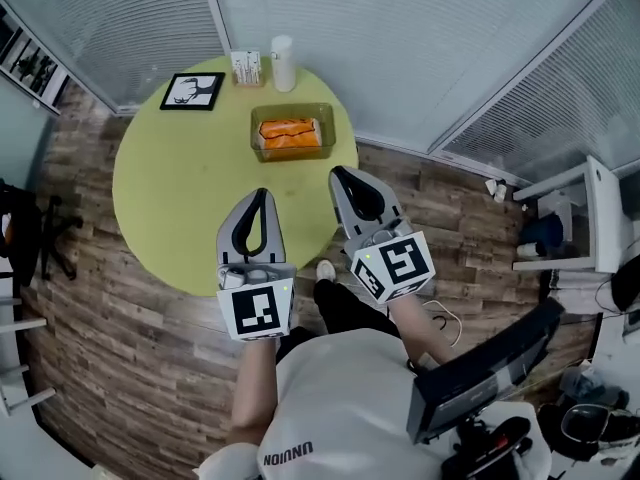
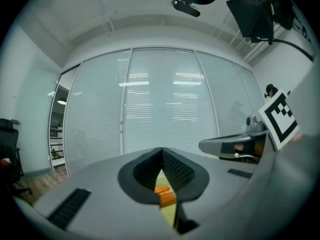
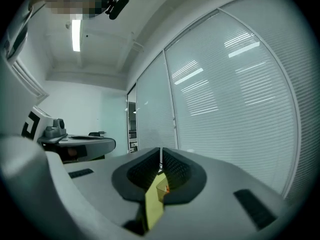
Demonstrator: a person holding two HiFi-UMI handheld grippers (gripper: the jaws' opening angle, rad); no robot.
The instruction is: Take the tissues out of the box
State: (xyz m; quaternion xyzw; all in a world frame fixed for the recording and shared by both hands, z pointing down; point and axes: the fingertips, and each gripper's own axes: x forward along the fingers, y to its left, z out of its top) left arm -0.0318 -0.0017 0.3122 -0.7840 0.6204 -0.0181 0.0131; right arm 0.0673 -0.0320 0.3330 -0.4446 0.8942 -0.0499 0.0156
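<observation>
Left gripper [image 1: 262,192]: hovering level over the near part of the round yellow-green table [image 1: 170,198], its jaws pressing together at the tips with nothing between them. Right gripper [image 1: 336,171]: hanging just beside it over the table's near right edge, jaws likewise meeting, empty. Box [image 1: 292,152]: clear, sitting on the table beyond both grippers and apart from them. Tissues [image 1: 291,131]: an orange pack, lying inside the box. Beyond the box, a white bottle [image 1: 283,63], a small card stand [image 1: 246,68] and a black picture frame [image 1: 192,91] are standing near the table's far edge.
</observation>
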